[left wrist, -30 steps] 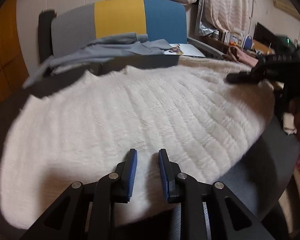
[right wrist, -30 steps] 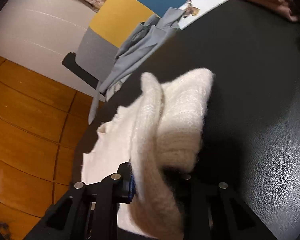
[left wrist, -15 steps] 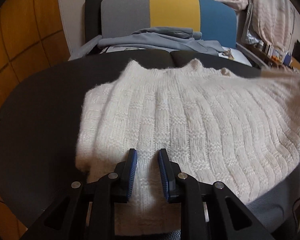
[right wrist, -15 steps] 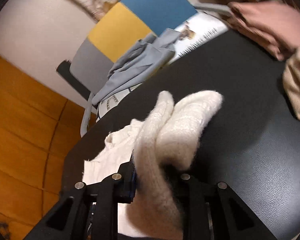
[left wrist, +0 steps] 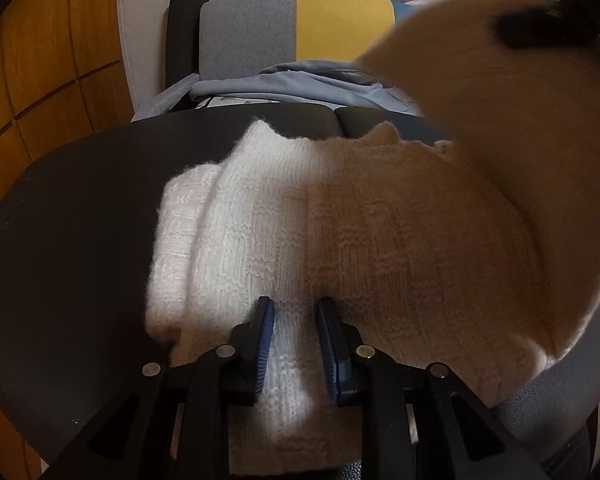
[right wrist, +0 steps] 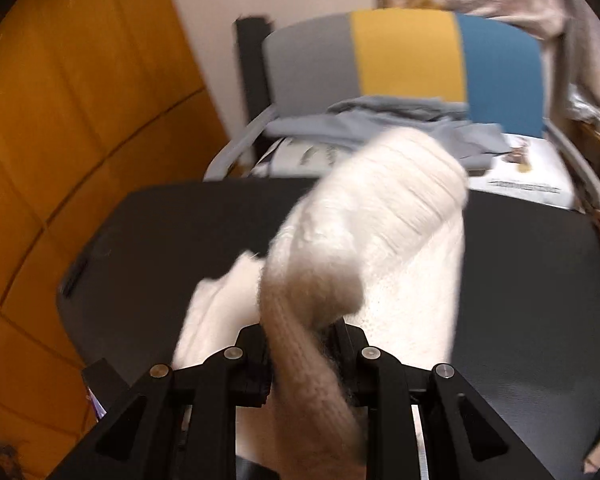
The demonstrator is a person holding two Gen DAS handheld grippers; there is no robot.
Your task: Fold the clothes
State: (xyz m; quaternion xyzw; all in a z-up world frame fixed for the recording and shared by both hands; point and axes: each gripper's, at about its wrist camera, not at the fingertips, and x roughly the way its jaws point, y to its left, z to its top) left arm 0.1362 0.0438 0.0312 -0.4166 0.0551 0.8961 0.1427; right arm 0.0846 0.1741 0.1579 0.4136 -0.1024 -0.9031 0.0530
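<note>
On the black table (left wrist: 80, 216), the right hand-held gripper (right wrist: 304, 344) apparently pinches the sweater's (left wrist: 340, 240) edge.

Dark, rounded, leather-like black tabletop (left wrist: 80, 216) carries cream-white chunky knit sweater (left wrist: 268, 232), spread flat across its middle, left edge folded in on itself (one part lifted off surface at right, blurred). Rest of tabletop bare on left side and along far edge. Same sweater (right wrist: 416, 280) lies lengthwise in right wrist view.
</note>
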